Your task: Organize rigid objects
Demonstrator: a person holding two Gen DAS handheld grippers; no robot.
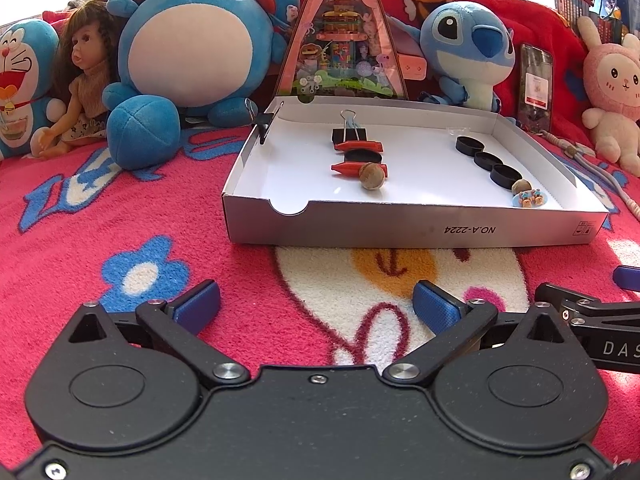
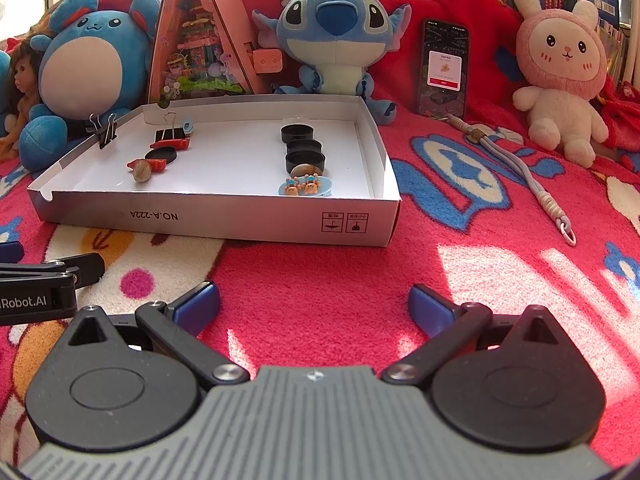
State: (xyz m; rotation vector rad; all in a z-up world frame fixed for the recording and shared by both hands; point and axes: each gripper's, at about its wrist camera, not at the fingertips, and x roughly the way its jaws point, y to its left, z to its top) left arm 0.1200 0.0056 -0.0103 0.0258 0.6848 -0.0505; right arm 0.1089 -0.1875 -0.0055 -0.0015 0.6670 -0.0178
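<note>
Both grippers, left gripper (image 1: 316,304) and right gripper (image 2: 316,304), spread wide and empty over blanket (image 2: 320,264); caps (image 2: 304,148), clips (image 2: 170,135), nuts (image 2: 141,171) sit in box (image 2: 224,222) ahead, so likely between picks—next needs reach forward into it.

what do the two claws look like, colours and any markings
The left claw and the right claw each have blue ribbed pads on black linkage arms with silver pivot screws and round black housings. The right one's body has a grey ribbed centre, the left all black. White lettering runs along their sides.
</note>
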